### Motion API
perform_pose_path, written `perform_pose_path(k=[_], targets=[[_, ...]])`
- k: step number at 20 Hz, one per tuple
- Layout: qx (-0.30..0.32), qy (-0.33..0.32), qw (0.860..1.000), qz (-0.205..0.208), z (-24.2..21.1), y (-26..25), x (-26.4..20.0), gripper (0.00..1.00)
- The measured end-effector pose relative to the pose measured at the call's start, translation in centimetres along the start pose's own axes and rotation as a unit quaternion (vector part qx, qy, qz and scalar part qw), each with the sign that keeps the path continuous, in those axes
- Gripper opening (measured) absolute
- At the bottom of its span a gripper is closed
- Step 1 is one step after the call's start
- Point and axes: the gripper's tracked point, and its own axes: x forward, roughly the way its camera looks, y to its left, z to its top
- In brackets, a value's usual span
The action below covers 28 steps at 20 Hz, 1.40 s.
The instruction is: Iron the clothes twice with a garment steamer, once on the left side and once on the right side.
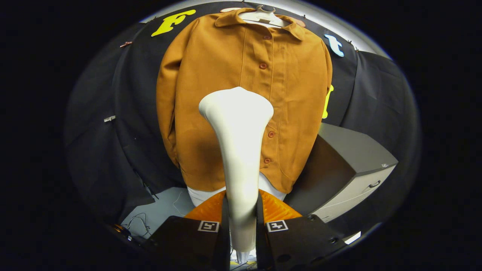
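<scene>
- Your claw [243, 222] was clamped on the white garment steamer [239, 150]; both black fingers [211, 233] pressed against the sides of its handle, one on each side, with the handle filling the gap between them.
- The steamer rose straight up from between the fingers, narrow at the grip and flaring into a broad rounded head beyond them.
- You had the head held in front of the brown jacket [244, 94], over its lower middle, just left of the button line. Whether the head touched the cloth could not be told.
- The jacket hung ahead of the claw on a white hanger [263, 17], buttoned shut, with its collar at the top and both sleeves hanging down its sides.
- A strip of white cloth [197, 195] showed under the jacket's hem, just beyond the fingers.
- Orange ribbed parts of the claw [278, 209] showed behind the fingers, on either side of the handle.
- Each finger carried a small square black-and-white marker [277, 226] on its top face.
- To the right of the claw and beyond it stood a grey cabinet [350, 165] with a drawer handle on its front.
- To the left of the fingers, low down, thin cables [139, 222] lay on a pale floor [165, 207].
</scene>
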Motion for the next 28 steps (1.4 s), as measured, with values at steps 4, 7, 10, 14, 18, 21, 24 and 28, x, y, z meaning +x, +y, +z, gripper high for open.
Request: perform_pose_path(k=[4,7,10,14,18,21,24,28], targets=[[0.011,-0.029,1.000,0.002,2.6,-1.7,-3.2,0.31],[0.014,-0.049,0.999,0.004,5.1,-3.8,-5.5,0.31],[0.013,-0.070,0.997,0.002,7.4,-5.3,-8.0,0.31],[0.023,-0.095,0.995,-0.001,10.2,-7.5,-11.6,0.30],[0.034,-0.117,0.992,-0.008,13.0,-9.3,-14.9,0.30],[0.047,-0.127,0.991,-0.010,14.4,-10.3,-17.2,0.31],[0.053,-0.139,0.989,-0.009,16.0,-11.0,-19.4,0.31],[0.058,-0.164,0.985,-0.007,16.4,-10.9,-21.7,0.30]])
